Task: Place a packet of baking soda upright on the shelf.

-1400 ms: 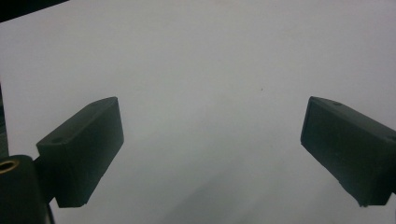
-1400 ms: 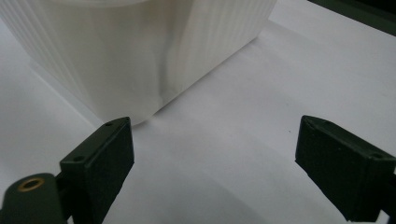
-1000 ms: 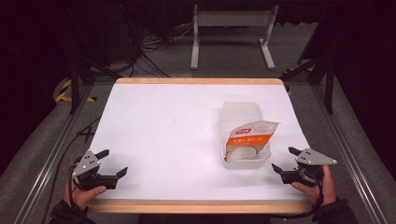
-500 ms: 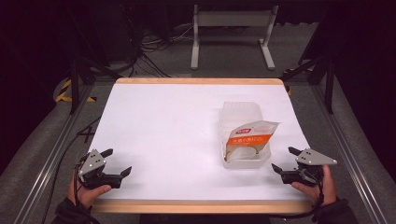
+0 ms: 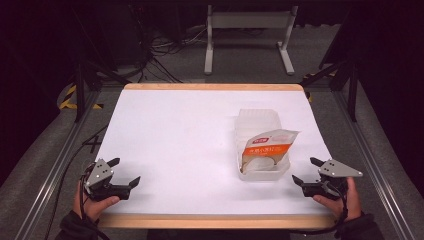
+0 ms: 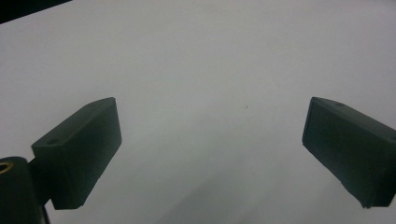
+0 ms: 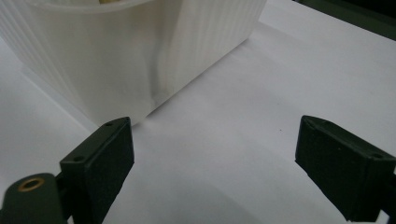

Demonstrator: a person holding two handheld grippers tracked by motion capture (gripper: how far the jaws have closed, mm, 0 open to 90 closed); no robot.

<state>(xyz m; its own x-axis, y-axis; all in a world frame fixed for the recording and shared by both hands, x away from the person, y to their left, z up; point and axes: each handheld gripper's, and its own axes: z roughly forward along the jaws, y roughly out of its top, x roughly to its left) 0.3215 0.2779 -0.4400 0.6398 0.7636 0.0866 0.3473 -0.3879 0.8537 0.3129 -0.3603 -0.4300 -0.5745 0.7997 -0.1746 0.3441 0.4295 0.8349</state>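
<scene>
A translucent white plastic container (image 5: 257, 120) stands on the right half of the white table (image 5: 175, 135). A white and orange pouch (image 5: 267, 150) leans inside it, sticking up over its rim. My right gripper (image 5: 306, 171) is open near the table's front right corner, just right of the container; its own view has the ribbed container wall (image 7: 116, 60) close ahead and to the left of the jaws. At the front left corner my left gripper (image 5: 124, 171) is open over bare table, nothing between its fingers (image 6: 79, 149).
The table has a wooden edge (image 5: 210, 220) along the front and back. Metal rails (image 5: 45, 170) run along both sides. Behind the table stand a grey frame (image 5: 247, 35) and cables (image 5: 165, 55) on the dark floor.
My left gripper has shifted slightly rightward and toward the front edge. The right gripper, container and pouch have stayed put.
</scene>
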